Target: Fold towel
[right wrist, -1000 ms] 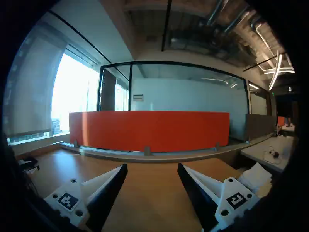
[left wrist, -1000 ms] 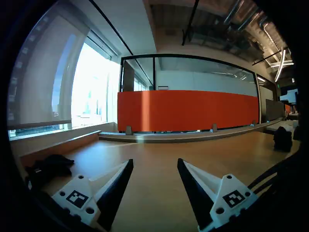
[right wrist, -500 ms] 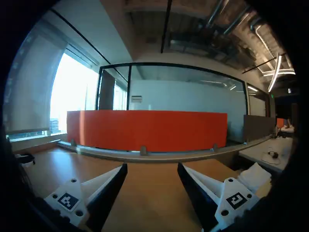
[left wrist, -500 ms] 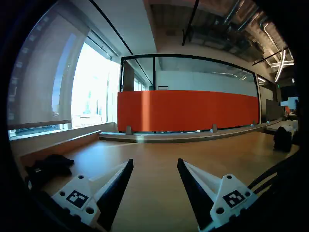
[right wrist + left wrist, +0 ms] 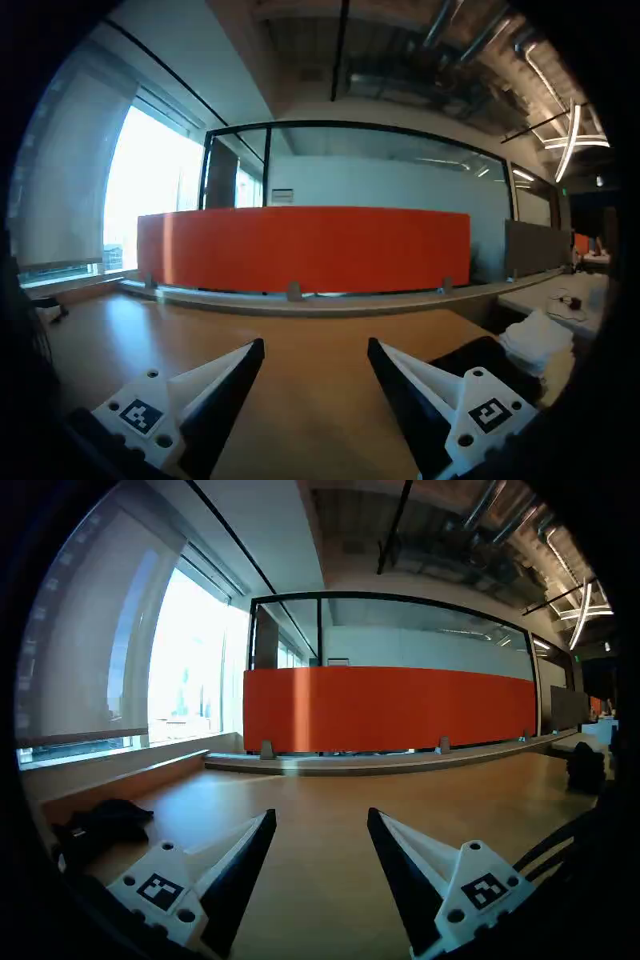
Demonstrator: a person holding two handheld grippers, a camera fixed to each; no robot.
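Observation:
In the right gripper view, my right gripper (image 5: 316, 344) stands open over a wooden table (image 5: 312, 400), with nothing between its fingers. A stack of white folded towels (image 5: 544, 338) lies at the far right, beyond the right finger. A dark flat thing (image 5: 490, 354) lies just in front of that stack; I cannot tell what it is. In the left gripper view, my left gripper (image 5: 321, 814) is also open and empty, low over the same wooden table (image 5: 336, 800).
An orange divider panel (image 5: 388, 708) runs along the table's far edge, also seen as the orange divider (image 5: 304, 248). A black crumpled thing (image 5: 104, 820) lies at the left, another black object (image 5: 586, 766) at the right. Dark cables (image 5: 560, 840) run beside the left gripper's right finger.
The right gripper view has shifted: more tabletop shows, the divider sits higher, and the dark thing by the white stack has come into sight. The left gripper has stayed still.

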